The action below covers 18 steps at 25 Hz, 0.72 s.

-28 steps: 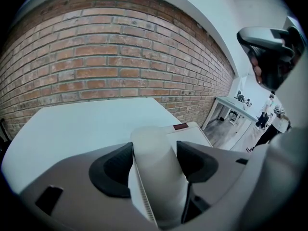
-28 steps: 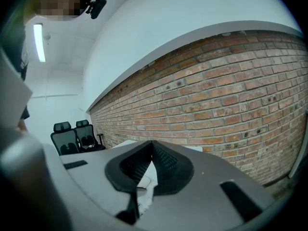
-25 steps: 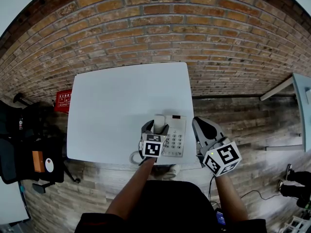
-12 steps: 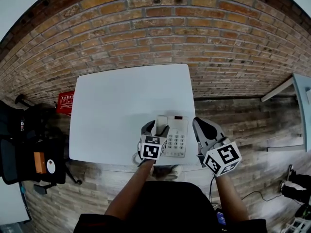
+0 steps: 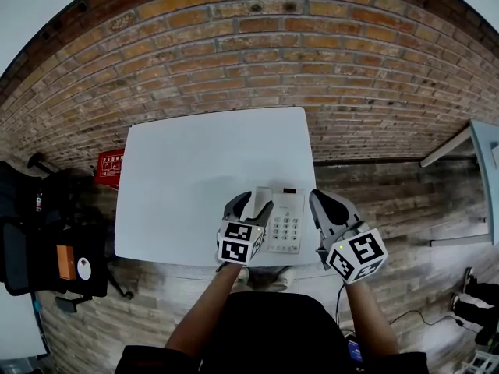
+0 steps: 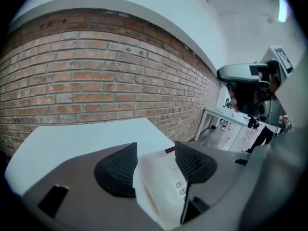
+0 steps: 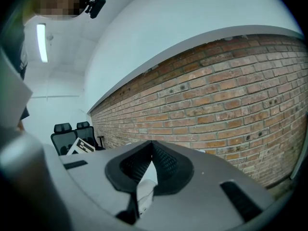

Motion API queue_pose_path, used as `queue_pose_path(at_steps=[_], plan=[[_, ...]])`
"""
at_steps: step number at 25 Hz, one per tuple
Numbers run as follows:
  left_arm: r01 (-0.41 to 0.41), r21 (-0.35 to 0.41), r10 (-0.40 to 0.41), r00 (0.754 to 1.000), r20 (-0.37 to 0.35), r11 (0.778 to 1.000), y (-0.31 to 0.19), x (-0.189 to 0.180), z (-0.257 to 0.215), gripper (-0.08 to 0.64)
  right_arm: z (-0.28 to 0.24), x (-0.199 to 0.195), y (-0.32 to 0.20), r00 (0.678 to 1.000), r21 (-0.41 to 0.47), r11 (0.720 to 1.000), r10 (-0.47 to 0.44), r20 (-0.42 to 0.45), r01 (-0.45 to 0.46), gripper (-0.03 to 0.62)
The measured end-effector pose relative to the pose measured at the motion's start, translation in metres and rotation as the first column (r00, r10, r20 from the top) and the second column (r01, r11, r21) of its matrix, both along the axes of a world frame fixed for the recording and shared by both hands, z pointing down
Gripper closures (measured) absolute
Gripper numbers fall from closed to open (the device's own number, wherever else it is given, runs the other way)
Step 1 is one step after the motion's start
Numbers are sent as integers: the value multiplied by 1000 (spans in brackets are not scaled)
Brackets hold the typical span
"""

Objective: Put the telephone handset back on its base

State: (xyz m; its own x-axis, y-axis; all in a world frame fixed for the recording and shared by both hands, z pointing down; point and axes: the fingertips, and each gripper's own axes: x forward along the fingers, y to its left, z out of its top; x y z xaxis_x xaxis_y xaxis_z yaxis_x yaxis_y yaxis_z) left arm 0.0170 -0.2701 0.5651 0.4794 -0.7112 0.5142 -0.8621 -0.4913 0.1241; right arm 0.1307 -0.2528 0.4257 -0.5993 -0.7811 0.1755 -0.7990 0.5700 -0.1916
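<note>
Handset [image 5: 259,195] judged seated on base [image 5: 287,226], lower centre, pinched by left gripper [image 5: 249,207]; release left undone. Right gripper [image 5: 326,205] pressed together, empty.

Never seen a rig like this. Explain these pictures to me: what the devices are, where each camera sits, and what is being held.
There is no robot here: a person holds a grey two-jaw gripper in each hand. One picture comes from a head camera looking down, and the other two from cameras riding on the grippers. On the white rectangular table lies a white push-button telephone base. The left gripper is closed on the white telephone handset, at the base's left side. The right gripper is shut and empty, off to the base's right.
</note>
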Motion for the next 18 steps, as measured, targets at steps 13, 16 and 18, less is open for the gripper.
queue_pose_path(at_steps=[13,16,18], plan=[[-46,209,66,994,-87,977,12,11,-85,436,-9,1,5,1000,32,999,-20,23,20,580],[-47,228,74,991,-110,972,14,16,-96,465,-11,3,7,999,36,999,-26,26,25,579],[-50,239,80,990,-119,970,16,19,-102,482,-12,4,8,999,40,999,-31,26,30,580]])
